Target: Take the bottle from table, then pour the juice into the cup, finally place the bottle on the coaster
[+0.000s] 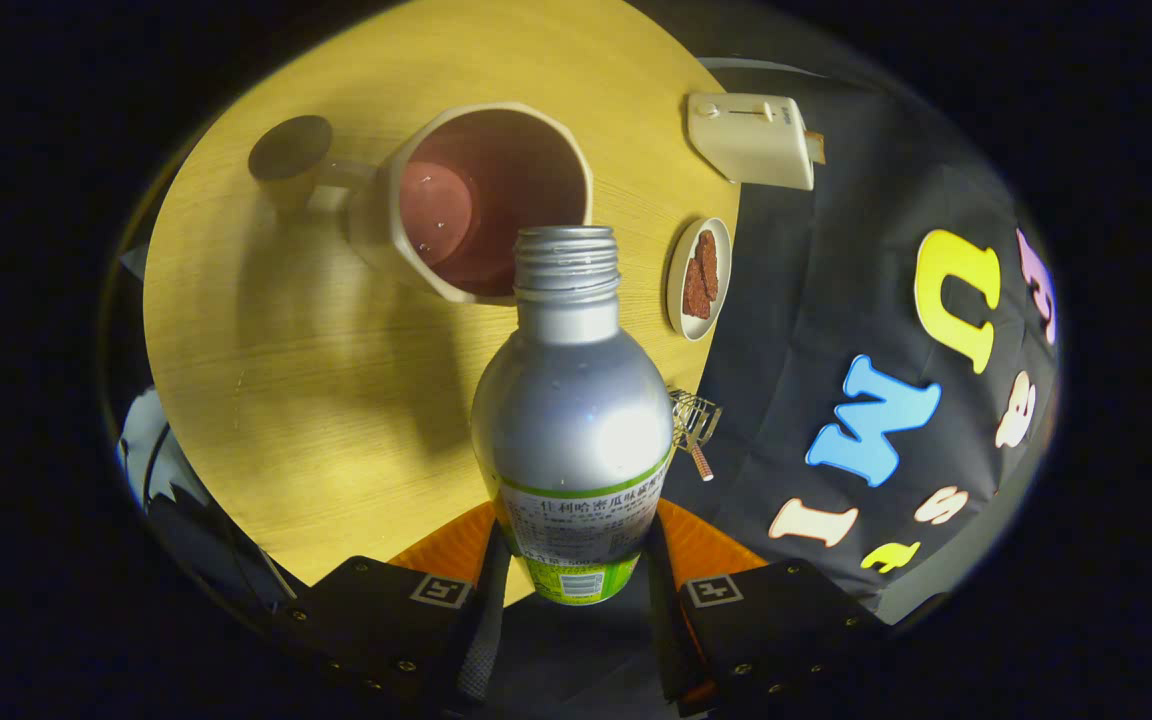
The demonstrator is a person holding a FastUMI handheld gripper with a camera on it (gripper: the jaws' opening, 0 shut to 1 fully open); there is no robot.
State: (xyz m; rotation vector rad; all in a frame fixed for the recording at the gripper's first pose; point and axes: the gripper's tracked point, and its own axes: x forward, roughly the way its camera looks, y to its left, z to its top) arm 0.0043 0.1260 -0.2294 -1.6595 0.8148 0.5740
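My gripper (574,560) is shut on a silver metal bottle (572,420) with a green and white label, one finger pressing each side of its lower body. The bottle is tipped forward and has no cap; its threaded mouth (567,262) hangs over the near rim of a cream cup (481,205). The cup has a reddish inside and a side handle, and stands on the round yellow wooden table (276,380) beyond the fingers. A dark round coaster (290,148) lies on the table just past the cup's handle. I cannot see any juice flowing.
A small white dish (700,278) with brown food lies near the table's edge beside the bottle neck. A cream toaster (754,138) stands farther back on that side. A metal wire utensil (694,422) sits next to the bottle's body, off the table's edge.
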